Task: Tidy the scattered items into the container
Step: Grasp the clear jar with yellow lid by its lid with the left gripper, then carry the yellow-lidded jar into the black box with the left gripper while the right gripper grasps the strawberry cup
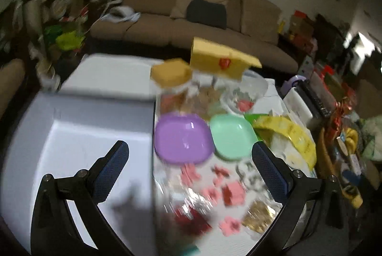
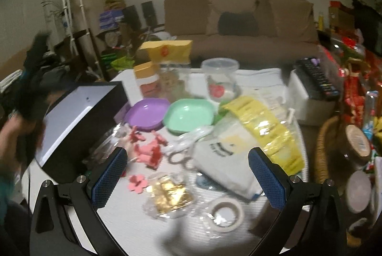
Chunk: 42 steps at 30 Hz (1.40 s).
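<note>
A large box with a white inside stands at the table's left; it also shows in the right wrist view with dark outer walls. Scattered on the white table are pink and red flower cut-outs, a gold foil packet, a tape roll, a purple plate and a green plate. My left gripper is open and empty, above the box edge and the cut-outs. My right gripper is open and empty above the gold packet.
Jars and yellow boxes stand at the table's back. A yellow plastic strip and a white bag lie at right. A wicker basket and clutter sit to the right. A brown sofa is behind.
</note>
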{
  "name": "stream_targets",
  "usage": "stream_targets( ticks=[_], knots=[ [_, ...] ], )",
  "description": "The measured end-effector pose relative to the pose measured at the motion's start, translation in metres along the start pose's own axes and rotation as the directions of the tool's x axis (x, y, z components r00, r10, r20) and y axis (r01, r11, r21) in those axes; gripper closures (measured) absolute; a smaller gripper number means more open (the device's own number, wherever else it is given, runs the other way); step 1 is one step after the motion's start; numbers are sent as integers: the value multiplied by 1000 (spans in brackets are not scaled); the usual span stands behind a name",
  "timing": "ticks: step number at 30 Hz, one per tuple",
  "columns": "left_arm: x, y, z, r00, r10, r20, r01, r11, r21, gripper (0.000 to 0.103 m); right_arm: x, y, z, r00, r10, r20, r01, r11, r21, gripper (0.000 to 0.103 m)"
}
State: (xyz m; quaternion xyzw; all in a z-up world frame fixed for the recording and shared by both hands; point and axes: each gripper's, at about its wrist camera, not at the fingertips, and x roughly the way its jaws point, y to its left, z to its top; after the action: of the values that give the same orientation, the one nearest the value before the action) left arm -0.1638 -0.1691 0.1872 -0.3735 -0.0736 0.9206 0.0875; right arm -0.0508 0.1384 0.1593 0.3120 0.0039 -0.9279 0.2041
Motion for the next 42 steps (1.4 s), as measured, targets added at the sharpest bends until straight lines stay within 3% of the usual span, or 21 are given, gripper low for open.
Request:
stream_targets(
  ticks=[5, 9, 15, 19, 25, 28, 30, 32, 33, 37, 42],
  knots=[
    [55, 7, 70, 990, -33, -140, 55, 986, 155, 0, 4, 4, 5, 1000, 23, -15, -24, 999, -32, 0],
    [114, 15, 100, 966, 46, -253, 18, 968, 249, 0, 6, -3, 16, 998, 65, -15, -65, 998, -5, 0],
    [178, 8, 106, 937, 157, -313, -11, 907, 420, 0, 19, -10, 18, 994, 97, -39, -98, 995, -3, 0],
    [222, 4, 97, 904, 201, -378, 15, 867, 498, 0, 34, -14, 8, 989, 124, -76, -123, 992, 11, 0],
    [260, 0, 91, 882, 197, -427, 65, 849, 525, 0, 50, -17, -5, 982, 136, -134, -137, 991, 3, 0],
    [265, 1, 91, 881, 146, -450, 106, 866, 488, 1, 52, -22, -7, 981, 132, -141, -130, 991, 18, 0],
    [265, -2, 90, 886, 112, -451, 129, 874, 469, 8, 53, -29, -8, 980, 139, -142, -134, 990, 42, 0],
    [264, -2, 88, 887, 115, -447, 123, 875, 468, 35, 53, -34, -6, 980, 144, -139, -136, 988, 67, 0],
    [263, -1, 88, 889, 101, -447, 128, 883, 452, 37, 52, -37, -4, 980, 144, -136, -135, 988, 77, 0],
    [244, 8, 87, 913, 61, -404, 125, 900, 418, 39, 47, -47, 23, 989, 111, -94, -104, 992, 76, 0],
    [203, 29, 101, 945, 17, -326, 98, 938, 331, 39, 68, -72, 98, 998, 51, -33, -50, 998, 24, 0]
  ],
)
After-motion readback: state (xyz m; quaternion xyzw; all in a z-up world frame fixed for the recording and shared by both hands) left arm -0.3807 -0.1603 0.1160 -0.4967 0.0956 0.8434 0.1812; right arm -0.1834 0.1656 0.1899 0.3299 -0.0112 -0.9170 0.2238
